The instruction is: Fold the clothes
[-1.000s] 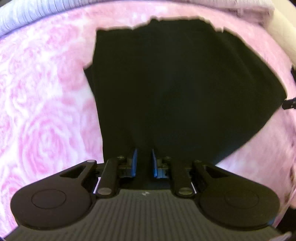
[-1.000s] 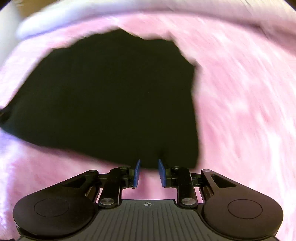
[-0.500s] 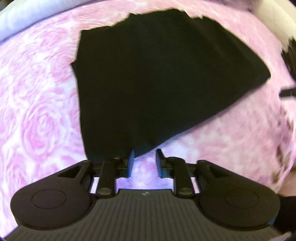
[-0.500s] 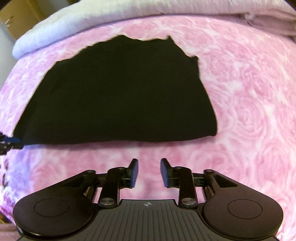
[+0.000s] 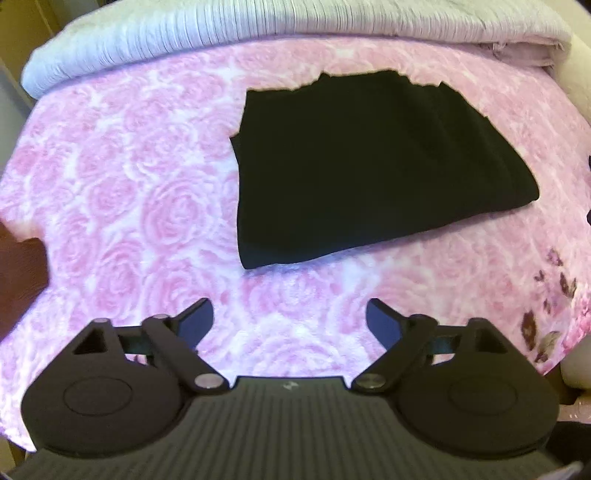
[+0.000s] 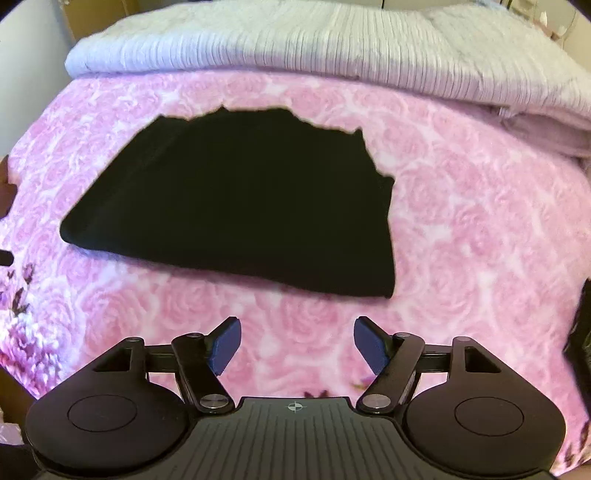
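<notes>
A black garment (image 5: 362,170) lies folded flat on a pink rose-patterned blanket (image 5: 129,206). It also shows in the right wrist view (image 6: 251,206). My left gripper (image 5: 290,319) is open and empty, held back from the garment's near left corner. My right gripper (image 6: 297,341) is open and empty, held back from the garment's near right corner. Neither gripper touches the cloth.
A folded white ribbed blanket (image 5: 258,26) lies along the far edge of the bed and shows in the right wrist view (image 6: 332,40) too. The pink blanket's edge drops off at the left (image 5: 22,236). A darker flower print (image 5: 546,325) marks the right side.
Both grippers let go of the black garment's near edge, opened wide and pulled back toward me. The garment now lies flat on the blanket.
</notes>
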{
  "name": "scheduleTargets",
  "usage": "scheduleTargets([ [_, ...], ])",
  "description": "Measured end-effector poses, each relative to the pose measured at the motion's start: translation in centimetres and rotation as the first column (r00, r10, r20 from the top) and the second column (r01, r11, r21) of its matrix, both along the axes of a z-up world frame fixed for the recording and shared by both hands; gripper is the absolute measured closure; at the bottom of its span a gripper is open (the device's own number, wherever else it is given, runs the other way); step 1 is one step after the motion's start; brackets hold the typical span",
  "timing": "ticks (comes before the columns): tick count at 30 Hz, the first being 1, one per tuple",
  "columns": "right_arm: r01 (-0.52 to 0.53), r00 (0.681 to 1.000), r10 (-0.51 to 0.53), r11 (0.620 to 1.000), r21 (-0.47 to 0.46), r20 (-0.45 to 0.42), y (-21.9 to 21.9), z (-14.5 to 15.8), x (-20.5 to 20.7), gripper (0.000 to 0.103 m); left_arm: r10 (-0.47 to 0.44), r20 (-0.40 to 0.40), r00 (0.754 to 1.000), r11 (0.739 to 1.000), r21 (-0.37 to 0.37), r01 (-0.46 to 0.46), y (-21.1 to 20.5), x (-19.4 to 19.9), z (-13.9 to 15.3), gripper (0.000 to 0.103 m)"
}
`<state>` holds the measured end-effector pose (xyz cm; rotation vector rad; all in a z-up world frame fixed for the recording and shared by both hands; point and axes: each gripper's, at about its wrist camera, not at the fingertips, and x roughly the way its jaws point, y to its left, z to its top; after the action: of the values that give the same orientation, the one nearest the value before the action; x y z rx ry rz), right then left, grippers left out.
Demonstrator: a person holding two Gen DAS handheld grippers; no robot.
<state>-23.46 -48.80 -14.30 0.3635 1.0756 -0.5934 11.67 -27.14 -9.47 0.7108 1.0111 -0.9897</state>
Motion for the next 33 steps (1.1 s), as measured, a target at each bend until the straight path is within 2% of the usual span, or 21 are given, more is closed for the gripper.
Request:
scheduleTargets([
  [5,0.014,0.999,-0.014,1.0,0.006,0.038,0.9,2.3,-1.1,0.03,-0.027,0.028,0.999,1.0,-0.012,0.027,-0.1,-1.9,2.4,0.013],
  [11,0.101,0.994,-0.101,0.995,0.014,0.044,2.7,4.6,-2.3,0.03,-0.163,0.049,0.985,0.985,-0.054,0.165,-1.9,-3.1,4.2,0.013],
  [15,0.154,0.988,-0.154,0.988,-0.022,0.019,5.0,5.4,-2.3,0.03,-0.268,0.056,0.962,0.958,-0.092,0.272,-2.7,-2.9,4.6,0.013],
  [22,0.307,0.951,-0.308,0.949,-0.071,0.0,10.9,5.8,0.1,0.03,-0.439,0.077,0.895,0.886,-0.128,0.446,-0.7,1.0,5.2,0.013],
  [26,0.355,0.934,-0.356,0.93,-0.093,0.0,15.3,6.1,2.5,0.03,-0.493,0.107,0.863,0.851,-0.146,0.504,1.5,4.4,5.6,0.013],
  [33,0.398,0.916,-0.4,0.914,-0.077,-0.017,20.7,5.0,6.7,0.03,-0.51,0.092,0.856,0.846,-0.13,0.518,5.2,10.4,5.5,0.013],
])
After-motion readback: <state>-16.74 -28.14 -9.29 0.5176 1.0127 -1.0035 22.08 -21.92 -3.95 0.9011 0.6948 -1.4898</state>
